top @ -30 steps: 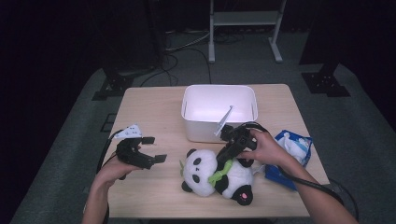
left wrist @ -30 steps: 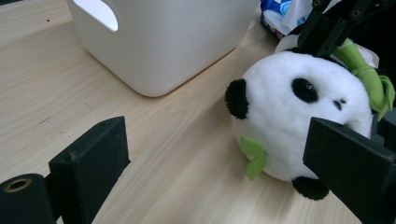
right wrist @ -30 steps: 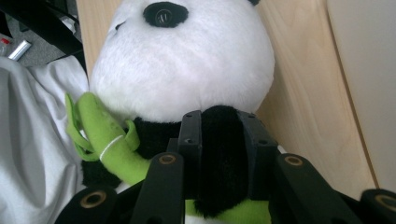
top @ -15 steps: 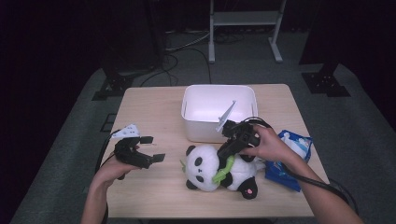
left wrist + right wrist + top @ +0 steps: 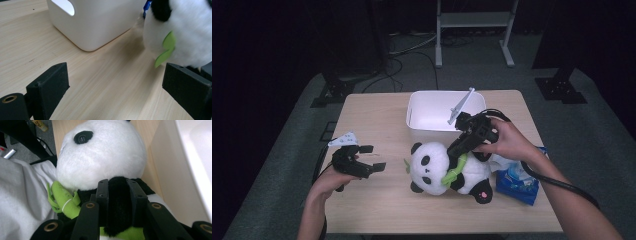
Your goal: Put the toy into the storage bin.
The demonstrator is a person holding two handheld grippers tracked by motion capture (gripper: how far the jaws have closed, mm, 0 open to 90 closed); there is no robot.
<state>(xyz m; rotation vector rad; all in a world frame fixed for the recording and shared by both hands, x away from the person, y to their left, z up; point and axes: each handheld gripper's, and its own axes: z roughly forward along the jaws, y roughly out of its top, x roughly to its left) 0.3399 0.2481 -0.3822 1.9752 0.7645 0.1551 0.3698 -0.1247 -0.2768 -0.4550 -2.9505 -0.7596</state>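
white bin, blue packet, wooden table

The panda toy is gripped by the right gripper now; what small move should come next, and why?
Probably lift the panda toy a little higher, then carry it toward the white bin. The right gripper is shut on the toy's black arm, while the toy's feet seem close to the table. The bin sits just behind it, open at the top. The left gripper waits open beside the toy.
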